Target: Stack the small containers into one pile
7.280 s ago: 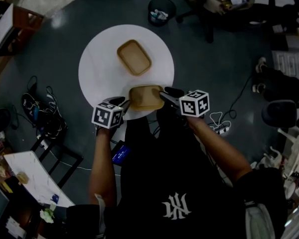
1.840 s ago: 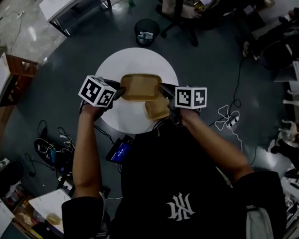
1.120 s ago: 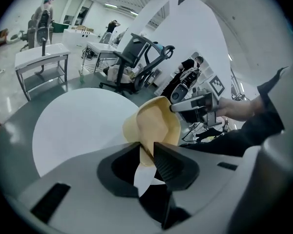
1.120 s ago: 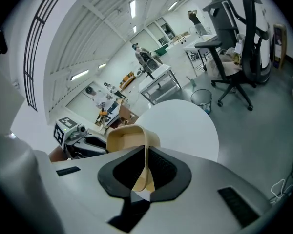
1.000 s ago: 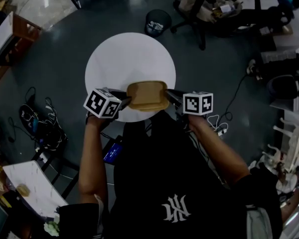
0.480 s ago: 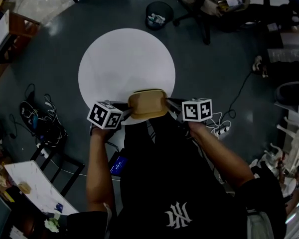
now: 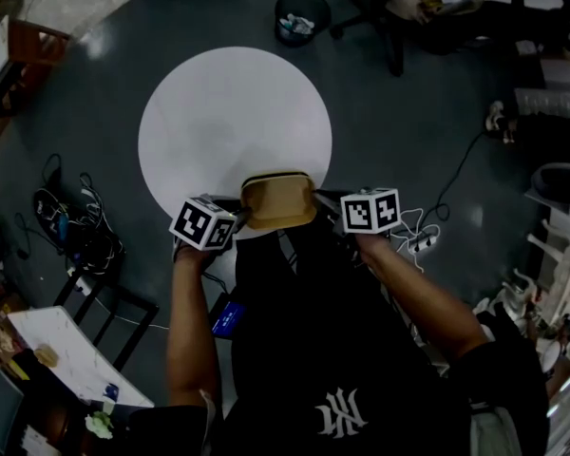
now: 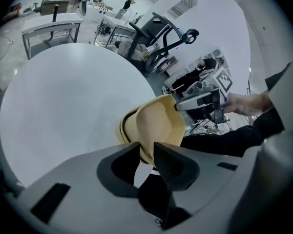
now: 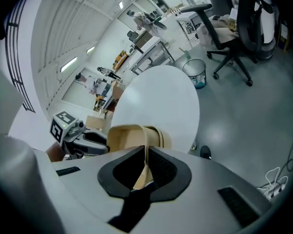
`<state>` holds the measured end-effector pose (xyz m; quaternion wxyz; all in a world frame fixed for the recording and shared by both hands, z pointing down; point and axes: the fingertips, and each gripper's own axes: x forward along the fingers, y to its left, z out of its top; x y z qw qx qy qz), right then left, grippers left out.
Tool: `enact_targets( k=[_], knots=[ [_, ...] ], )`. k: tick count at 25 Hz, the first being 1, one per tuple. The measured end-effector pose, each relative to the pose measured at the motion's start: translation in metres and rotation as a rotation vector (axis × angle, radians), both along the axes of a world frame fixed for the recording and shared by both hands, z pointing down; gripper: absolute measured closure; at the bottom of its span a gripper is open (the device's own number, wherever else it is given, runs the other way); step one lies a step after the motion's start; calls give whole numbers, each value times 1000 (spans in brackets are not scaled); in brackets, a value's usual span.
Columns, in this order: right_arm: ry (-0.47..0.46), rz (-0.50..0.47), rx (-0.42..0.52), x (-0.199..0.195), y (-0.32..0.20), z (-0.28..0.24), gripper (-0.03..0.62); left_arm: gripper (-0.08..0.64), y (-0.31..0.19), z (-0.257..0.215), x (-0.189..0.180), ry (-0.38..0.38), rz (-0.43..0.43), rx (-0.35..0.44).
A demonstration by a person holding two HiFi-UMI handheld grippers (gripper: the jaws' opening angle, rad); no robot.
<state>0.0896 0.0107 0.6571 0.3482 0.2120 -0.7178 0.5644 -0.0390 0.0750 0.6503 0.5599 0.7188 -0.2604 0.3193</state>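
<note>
Two tan containers [image 7: 277, 200], one nested in the other, hang over the near edge of the round white table [image 7: 233, 122]. My left gripper [image 7: 239, 215] is shut on the stack's left rim and my right gripper [image 7: 320, 198] is shut on its right rim. In the left gripper view the stack [image 8: 154, 126] tilts away from the left gripper [image 8: 145, 152], with the right gripper [image 8: 205, 101] on its far side. In the right gripper view the thin tan wall [image 9: 132, 135] runs between the jaws of the right gripper [image 9: 145, 162]; the left gripper [image 9: 83, 138] holds the opposite end.
A black waste bin [image 7: 302, 12] stands on the floor beyond the table. Office chairs [image 7: 408, 8] are at the far right. Cables [image 7: 66, 221] lie on the floor at left, a power strip [image 7: 420, 240] at right. A small white table [image 7: 66, 350] is at the lower left.
Both grippers have carried the stack down and toward the person, from over the table's near part to its near edge. Earlier the two containers lay apart on the table.
</note>
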Motion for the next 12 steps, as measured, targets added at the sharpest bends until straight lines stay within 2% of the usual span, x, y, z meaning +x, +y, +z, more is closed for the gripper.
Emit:
enact_targets(
  k=[2, 6, 9, 12],
  knots=[
    [2, -6, -11, 2, 0, 4, 541, 469, 0, 3, 1, -21, 15, -1],
    [10, -30, -18, 0, 5, 8, 541, 469, 6, 11, -2, -113, 86, -14],
    [32, -64, 4, 0, 5, 13, 541, 469, 2, 12, 1, -111, 105, 16],
    [59, -114, 40, -1, 4, 14, 541, 469, 5, 16, -1, -144, 112, 1]
  ],
)
